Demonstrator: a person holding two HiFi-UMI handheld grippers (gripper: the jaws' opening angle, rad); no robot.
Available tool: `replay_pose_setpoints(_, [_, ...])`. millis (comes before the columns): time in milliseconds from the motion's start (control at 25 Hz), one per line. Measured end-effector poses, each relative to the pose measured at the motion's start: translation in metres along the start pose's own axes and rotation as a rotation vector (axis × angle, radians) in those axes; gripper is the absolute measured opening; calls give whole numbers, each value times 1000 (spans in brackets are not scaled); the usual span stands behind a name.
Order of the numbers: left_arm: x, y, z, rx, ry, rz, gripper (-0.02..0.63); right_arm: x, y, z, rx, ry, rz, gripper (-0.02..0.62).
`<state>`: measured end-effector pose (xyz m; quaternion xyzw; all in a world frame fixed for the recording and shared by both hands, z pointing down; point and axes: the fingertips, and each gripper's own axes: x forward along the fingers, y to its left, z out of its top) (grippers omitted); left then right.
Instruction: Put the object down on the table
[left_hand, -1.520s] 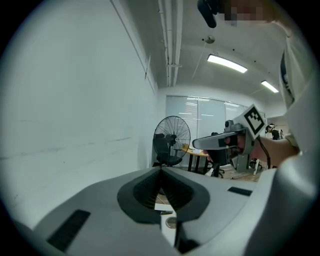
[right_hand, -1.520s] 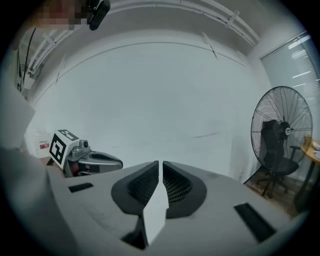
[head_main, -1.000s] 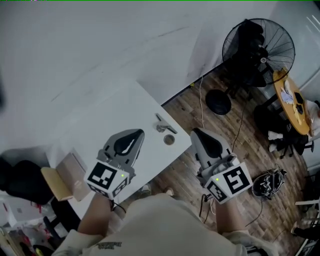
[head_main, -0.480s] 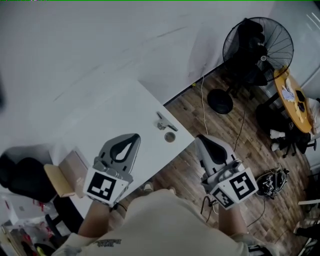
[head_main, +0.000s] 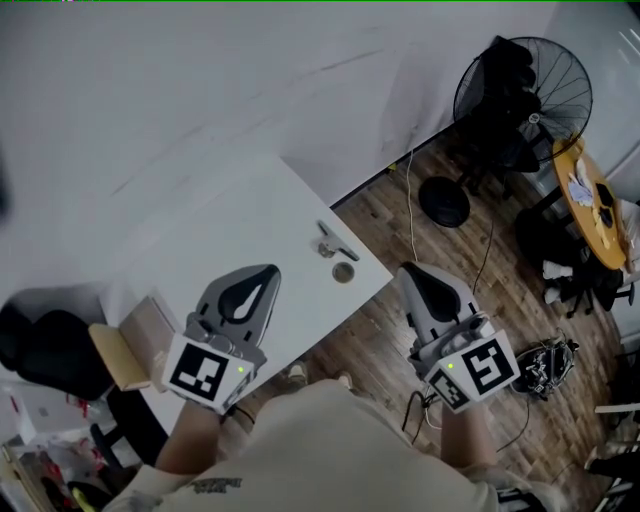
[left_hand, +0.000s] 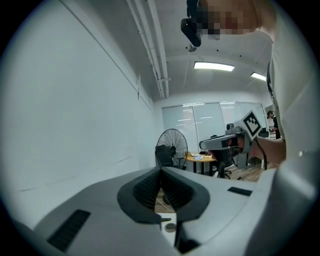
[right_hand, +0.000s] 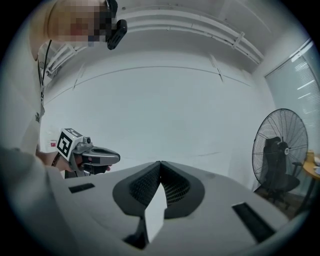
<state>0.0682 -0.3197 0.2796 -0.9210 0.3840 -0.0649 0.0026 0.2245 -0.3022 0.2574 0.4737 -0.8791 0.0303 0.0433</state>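
Left gripper (head_main: 270, 272) and right gripper (head_main: 404, 268) both clenched, empty; small grey metal piece (head_main: 333, 243) on white tabletop (head_main: 250, 210) judged light, rigid, slippery, best pinched across its narrow bar.

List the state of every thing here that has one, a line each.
Left claw: shut, empty, over the white rectangular table.
Right claw: shut, empty, over the wooden floor.
Small grey metal piece: lying on the table, untouched.
Small round brownish cap: lying flat beside it.
Black pedestal fan: upright on the floor.
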Motion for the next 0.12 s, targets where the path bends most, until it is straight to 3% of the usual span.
replay_pose_setpoints(120, [0, 1, -4, 3, 20, -5, 21, 4, 0, -2, 10, 9, 7, 23])
